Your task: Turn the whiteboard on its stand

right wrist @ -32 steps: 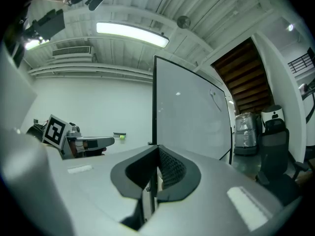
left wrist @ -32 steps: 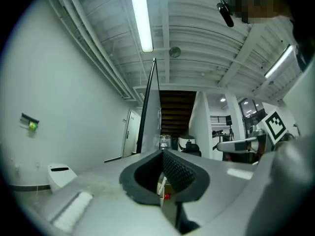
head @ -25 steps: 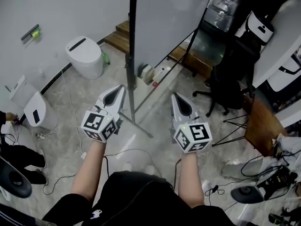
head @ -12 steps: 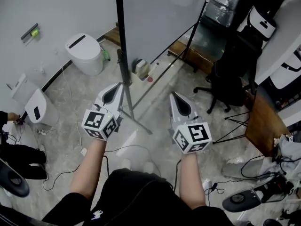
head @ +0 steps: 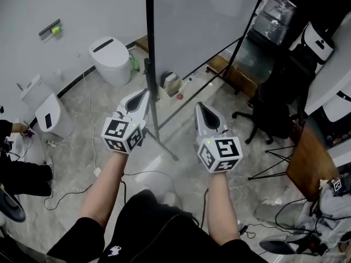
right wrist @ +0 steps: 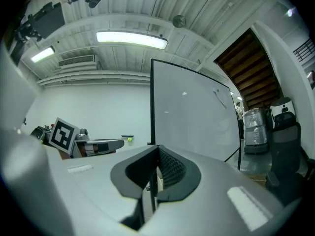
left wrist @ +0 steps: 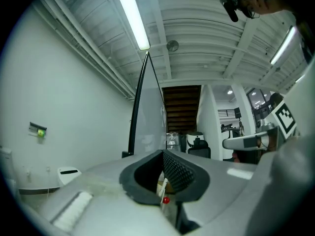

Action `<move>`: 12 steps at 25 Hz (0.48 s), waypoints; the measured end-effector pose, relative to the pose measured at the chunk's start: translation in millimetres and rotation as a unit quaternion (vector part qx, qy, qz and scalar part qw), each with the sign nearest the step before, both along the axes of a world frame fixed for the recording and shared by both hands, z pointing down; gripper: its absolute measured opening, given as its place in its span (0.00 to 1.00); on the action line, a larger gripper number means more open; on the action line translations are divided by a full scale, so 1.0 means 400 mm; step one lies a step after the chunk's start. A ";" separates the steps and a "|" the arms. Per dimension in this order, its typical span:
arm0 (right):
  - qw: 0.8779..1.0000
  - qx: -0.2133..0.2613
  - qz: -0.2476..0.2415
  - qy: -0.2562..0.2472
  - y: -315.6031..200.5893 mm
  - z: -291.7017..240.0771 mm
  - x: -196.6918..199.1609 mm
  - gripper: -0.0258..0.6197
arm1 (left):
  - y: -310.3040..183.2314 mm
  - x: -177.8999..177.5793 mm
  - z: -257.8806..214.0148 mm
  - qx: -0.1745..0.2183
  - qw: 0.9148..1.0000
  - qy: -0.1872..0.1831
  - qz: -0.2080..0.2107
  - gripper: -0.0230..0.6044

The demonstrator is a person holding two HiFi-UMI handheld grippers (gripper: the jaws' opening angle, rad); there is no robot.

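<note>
The whiteboard (head: 205, 26) stands upright in its black frame (head: 149, 37) on a tripod stand (head: 156, 130). My left gripper (head: 145, 93) is shut and empty, with its tip just left of the frame's post. My right gripper (head: 199, 106) is also shut and empty, and it points at the board's lower edge from the right of the post. In the left gripper view the board (left wrist: 151, 124) shows nearly edge-on past the closed left gripper (left wrist: 164, 153). The right gripper view shows the board's face (right wrist: 192, 117) beyond the right gripper (right wrist: 157, 146), with the left gripper (right wrist: 101, 144) off to the side.
Two white toilet-like units (head: 112, 59) (head: 48, 114) stand by the left wall. A black office chair (head: 277, 103) and a wooden table (head: 307, 158) are at the right. Cables (head: 90, 141) trail over the marble floor. A person (head: 13, 171) crouches at the left edge.
The head view has shifted a little. Both grippers have stayed shut and have edged slightly forward toward the stand's post.
</note>
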State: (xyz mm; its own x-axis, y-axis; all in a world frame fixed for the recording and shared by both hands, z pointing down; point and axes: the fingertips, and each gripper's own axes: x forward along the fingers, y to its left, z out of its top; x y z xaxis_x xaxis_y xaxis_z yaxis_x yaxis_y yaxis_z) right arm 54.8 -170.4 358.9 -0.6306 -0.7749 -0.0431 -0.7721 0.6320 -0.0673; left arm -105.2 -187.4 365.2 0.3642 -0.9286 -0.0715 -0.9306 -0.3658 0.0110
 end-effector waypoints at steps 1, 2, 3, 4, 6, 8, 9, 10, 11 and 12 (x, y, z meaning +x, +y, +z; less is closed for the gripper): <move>1.000 0.001 -0.004 0.000 -0.003 -0.003 -0.007 0.05 | -0.003 -0.002 -0.005 0.003 1.000 -0.001 -0.003 0.05; 1.000 0.001 -0.008 -0.001 -0.006 -0.004 -0.014 0.05 | -0.007 -0.006 -0.008 0.004 1.000 -0.004 -0.006 0.05; 1.000 0.001 -0.011 -0.002 -0.009 -0.004 -0.021 0.05 | -0.013 -0.011 -0.008 0.005 1.000 -0.008 -0.008 0.06; 1.000 0.000 -0.015 -0.003 -0.013 -0.002 -0.027 0.05 | -0.021 -0.016 -0.006 0.005 1.000 -0.013 -0.011 0.06; 1.000 -0.004 -0.020 -0.007 -0.025 0.003 -0.037 0.05 | -0.044 -0.025 -0.008 0.004 1.000 -0.016 -0.017 0.08; 1.000 -0.007 -0.025 -0.011 -0.042 0.004 -0.048 0.05 | -0.074 -0.040 -0.016 0.004 1.000 -0.016 -0.024 0.11; 1.000 -0.007 -0.027 -0.011 -0.051 0.003 -0.055 0.05 | -0.090 -0.049 -0.023 0.004 0.999 -0.016 -0.027 0.13; 1.000 -0.007 -0.028 -0.012 -0.060 0.003 -0.060 0.05 | -0.107 -0.057 -0.027 0.003 0.999 -0.016 -0.030 0.15; 1.000 -0.007 -0.026 -0.012 -0.069 0.002 -0.064 0.05 | -0.126 -0.066 -0.027 0.002 0.999 -0.018 -0.032 0.18; 1.000 -0.007 -0.024 -0.013 -0.079 0.001 -0.068 0.05 | -0.146 -0.076 -0.023 -0.001 0.999 -0.022 -0.034 0.23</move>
